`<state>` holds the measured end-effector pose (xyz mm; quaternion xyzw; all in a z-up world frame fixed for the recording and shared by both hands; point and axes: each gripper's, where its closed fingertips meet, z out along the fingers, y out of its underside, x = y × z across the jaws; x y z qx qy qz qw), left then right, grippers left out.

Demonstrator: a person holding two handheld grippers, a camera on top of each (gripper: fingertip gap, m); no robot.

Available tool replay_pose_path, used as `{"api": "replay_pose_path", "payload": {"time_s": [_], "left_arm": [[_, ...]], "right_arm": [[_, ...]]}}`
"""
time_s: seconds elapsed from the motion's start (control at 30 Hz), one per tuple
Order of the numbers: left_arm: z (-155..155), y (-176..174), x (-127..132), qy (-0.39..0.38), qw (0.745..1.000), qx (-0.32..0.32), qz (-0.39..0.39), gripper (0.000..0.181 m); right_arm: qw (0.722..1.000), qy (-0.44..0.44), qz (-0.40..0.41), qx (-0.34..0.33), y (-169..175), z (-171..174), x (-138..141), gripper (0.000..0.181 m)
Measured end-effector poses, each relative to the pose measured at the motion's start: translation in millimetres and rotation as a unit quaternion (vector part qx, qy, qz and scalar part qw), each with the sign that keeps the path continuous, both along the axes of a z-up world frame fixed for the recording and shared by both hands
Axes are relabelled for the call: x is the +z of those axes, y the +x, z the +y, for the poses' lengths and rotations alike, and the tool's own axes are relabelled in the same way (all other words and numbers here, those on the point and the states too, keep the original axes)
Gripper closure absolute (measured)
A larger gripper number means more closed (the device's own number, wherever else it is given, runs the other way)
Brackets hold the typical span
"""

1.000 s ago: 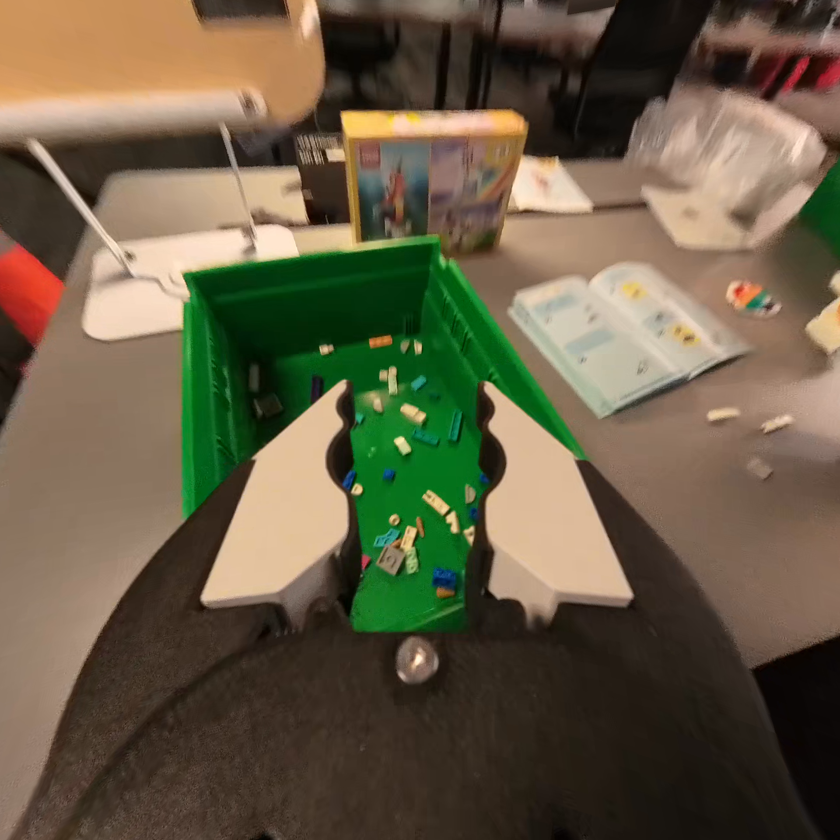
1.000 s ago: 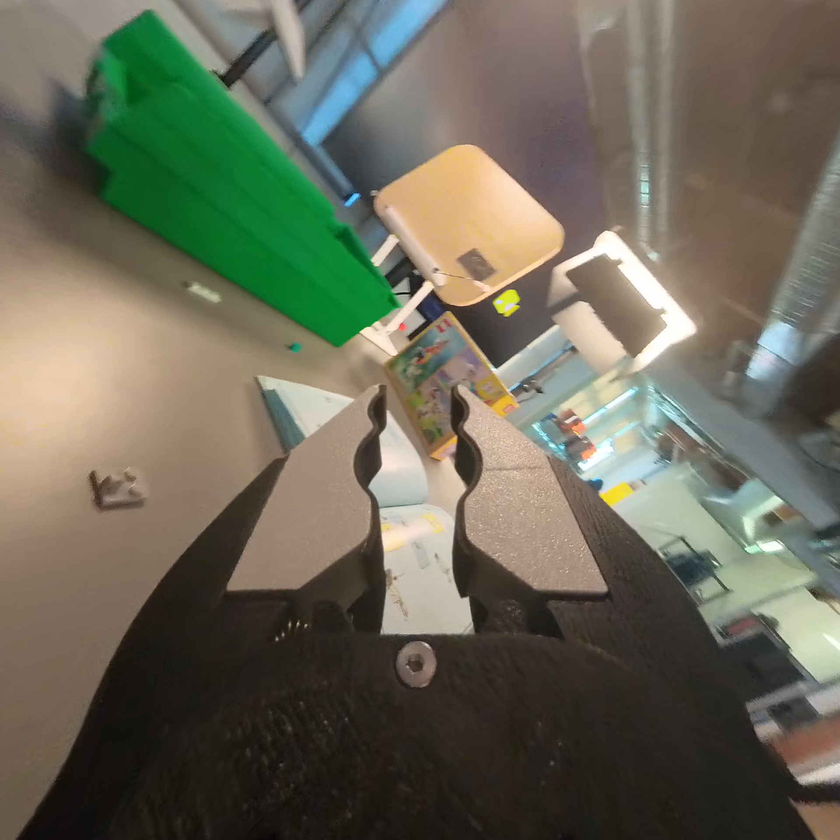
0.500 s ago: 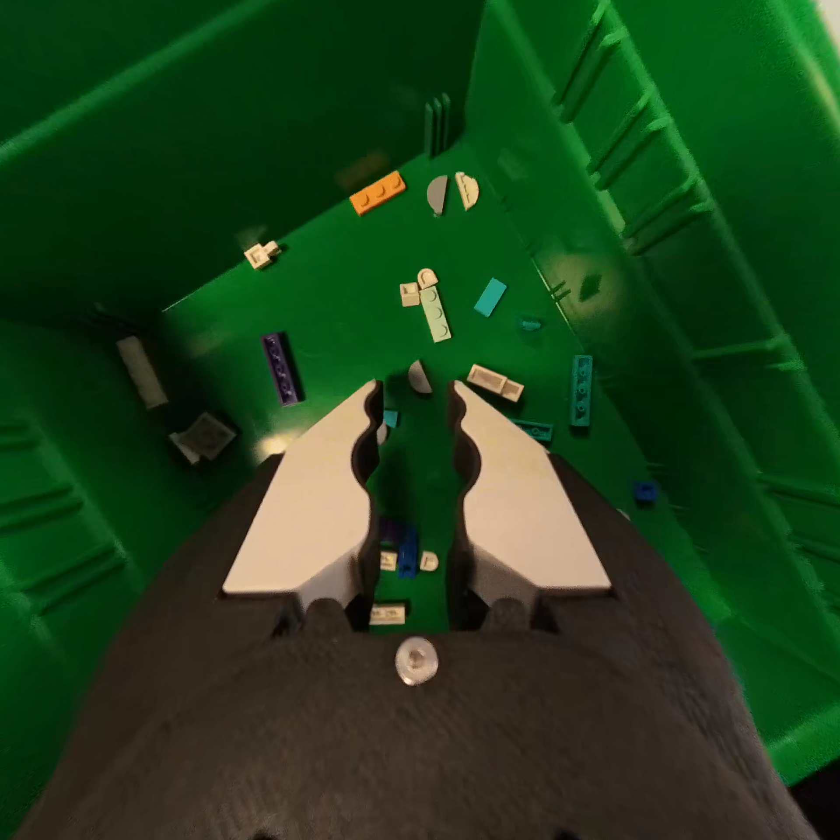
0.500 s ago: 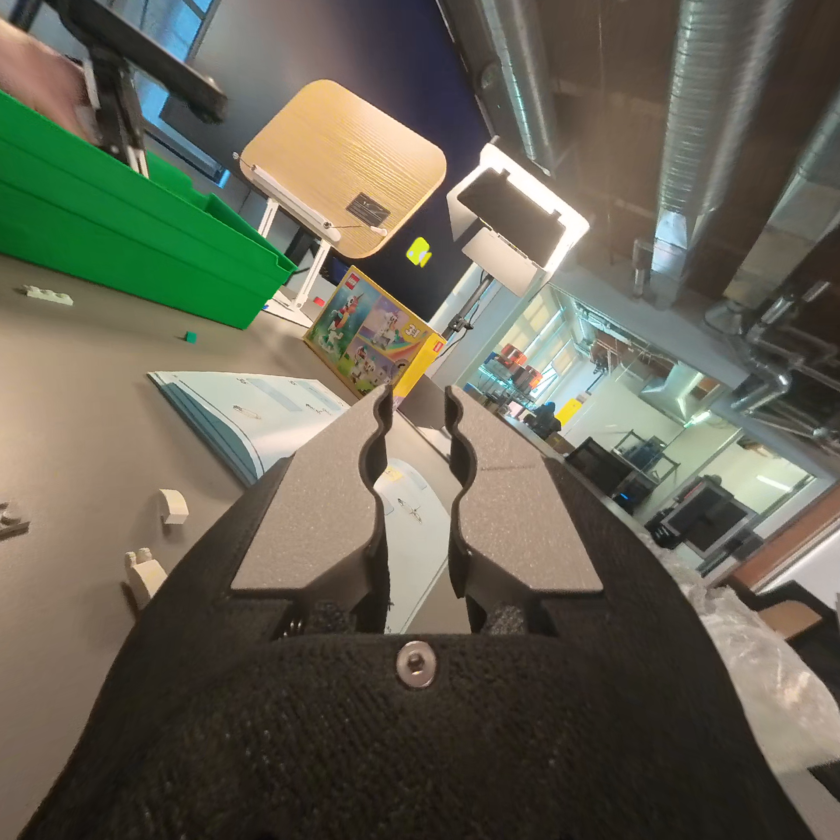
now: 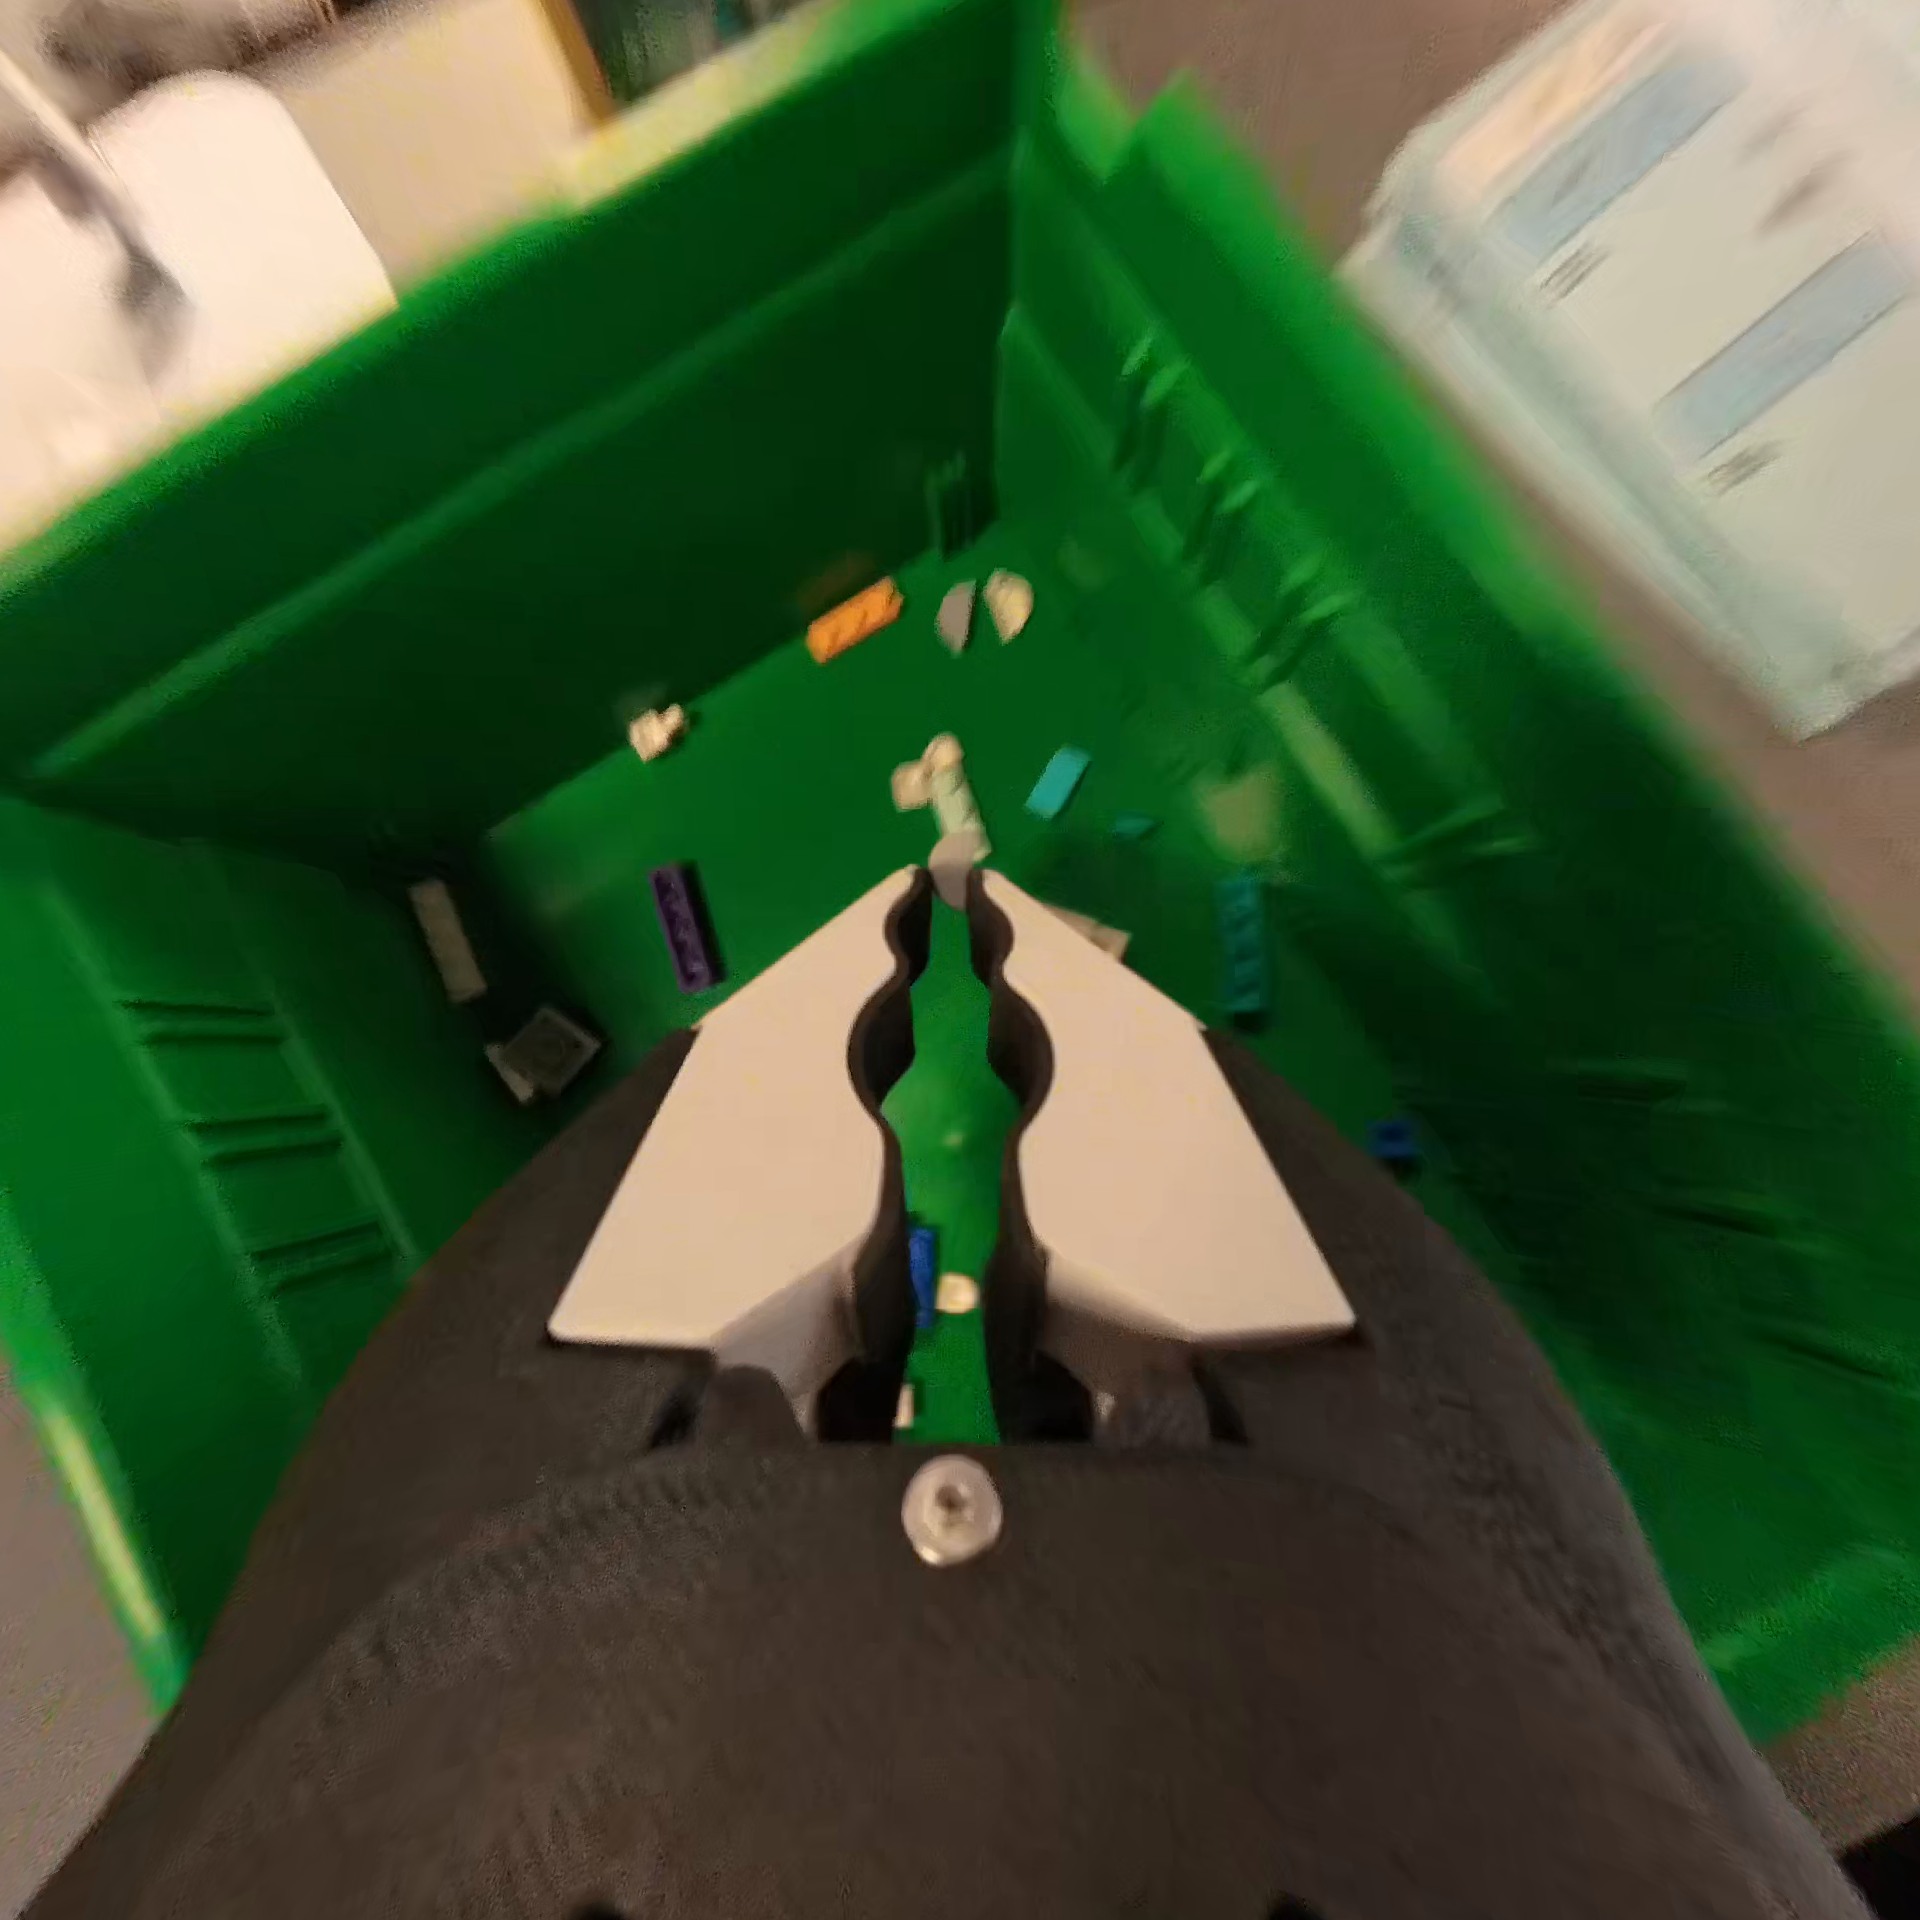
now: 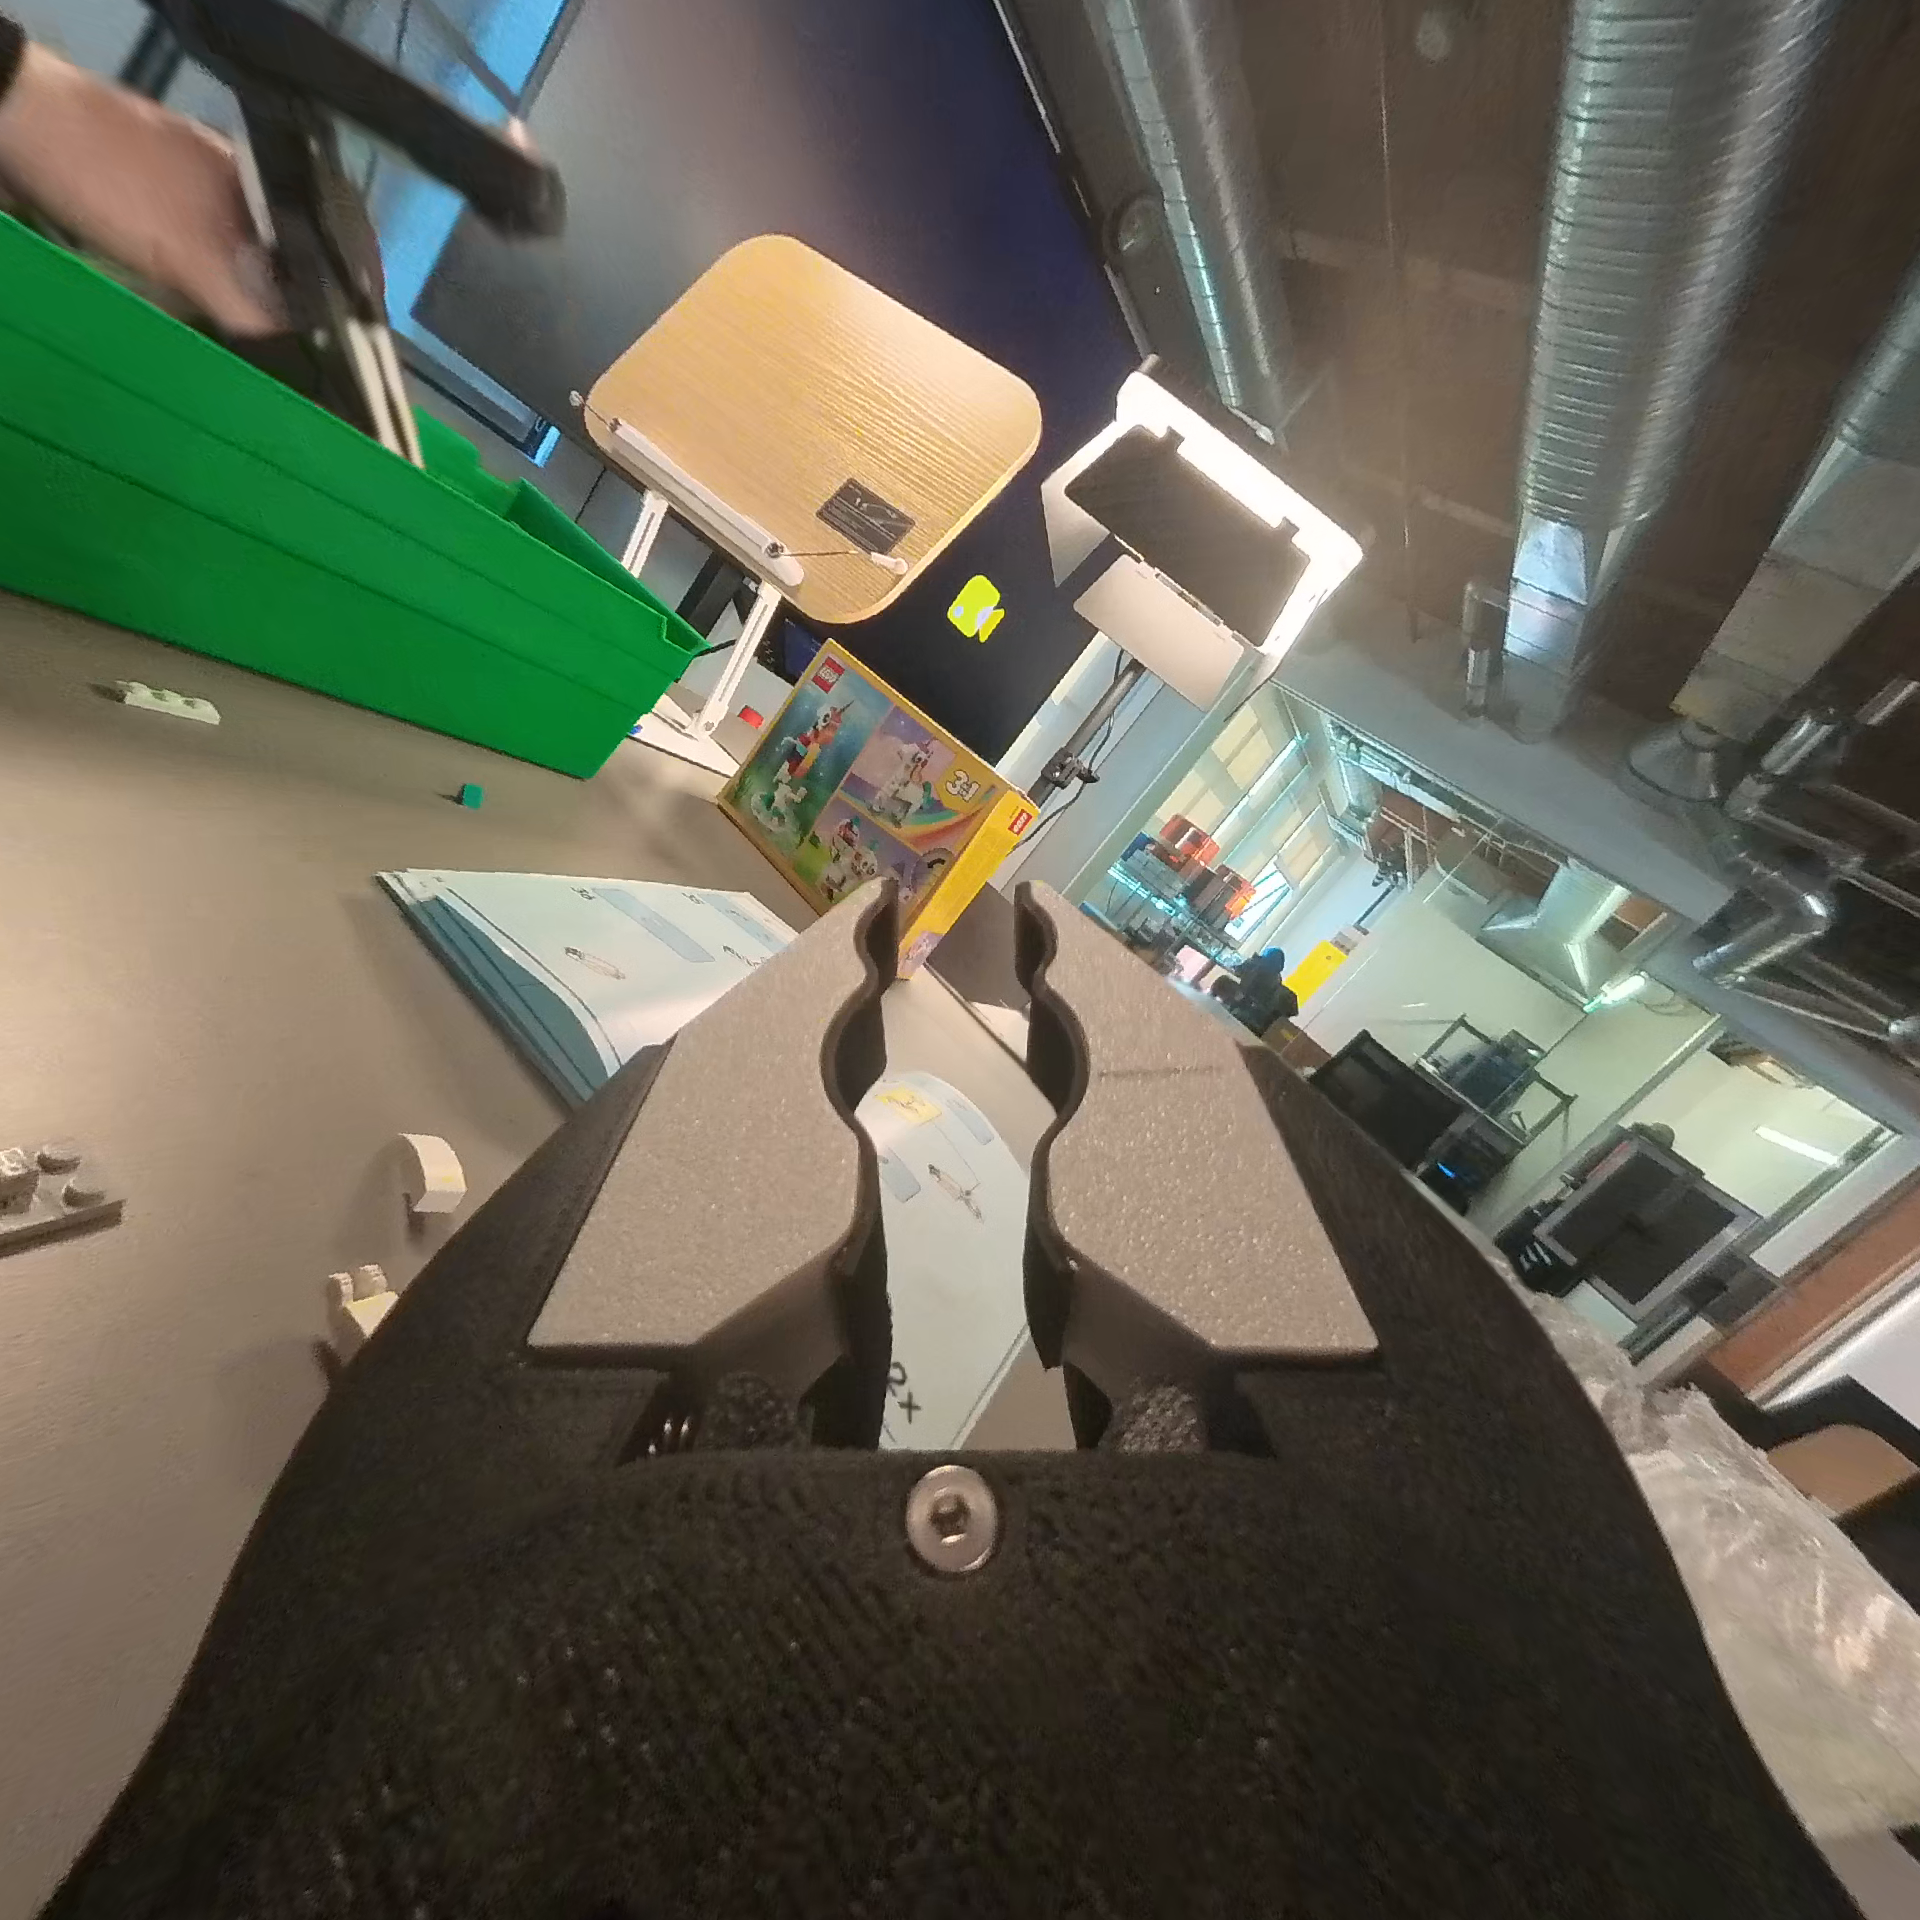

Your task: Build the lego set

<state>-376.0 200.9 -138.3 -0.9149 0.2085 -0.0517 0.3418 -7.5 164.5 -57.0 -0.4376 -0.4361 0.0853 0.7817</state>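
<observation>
My left gripper [image 5: 948,881] is inside the green bin [image 5: 520,468], its jaws nearly closed on a small grey half-round piece [image 5: 956,860] at the tips. Loose Lego pieces lie on the bin floor, among them an orange plate [image 5: 852,620], a purple plate [image 5: 686,928] and a teal tile [image 5: 1058,781]. My right gripper [image 6: 954,914] is open and empty, held tilted above the grey table, pointing toward the Lego box [image 6: 883,821] and the open instruction booklet [image 6: 582,945]. The bin [image 6: 260,561] shows at the left of the right wrist view, with a hand [image 6: 114,208] above it.
On the table near my right gripper lie a white arch piece [image 6: 428,1169], a grey plate [image 6: 47,1184], a white brick [image 6: 358,1299], a white plate [image 6: 166,698] and a small green piece [image 6: 471,795]. A wooden stand [image 6: 810,416] rises behind; a plastic bag [image 6: 1766,1558] lies right. The tips of one gripper are about 40 cm away from the tips of the other. To reach the teal tile [image 5: 1058,781] in a straight line is about 6 cm for my left fingers, about 35 cm for my right. My left gripper's tips are some 8 cm from the purple plate [image 5: 686,928].
My left gripper dropped into the bin, closed its jaws on the grey half-round piece, and now pulls back up with blur. My right gripper levelled out and has held nearly still since.
</observation>
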Motion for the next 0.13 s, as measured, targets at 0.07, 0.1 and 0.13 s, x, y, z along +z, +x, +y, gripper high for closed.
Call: {"api": "replay_pose_path", "payload": {"time_s": [0.07,0.1,0.13], "left_arm": [[-12,28,49,0.075,0.996,-0.021,-0.044,0.175],[-22,45,74,0.110,0.992,-0.037,-0.058,0.175],[-34,62,95,0.137,0.987,-0.057,-0.065,0.175]], "right_arm": [[1.000,0.007,-0.003,0.006,-2,-1,-1,0.162],[1.000,0.008,-0.007,0.012,-4,-2,-3,0.162],[1.000,0.008,-0.012,0.018,-7,-3,-6,0.162]]}}
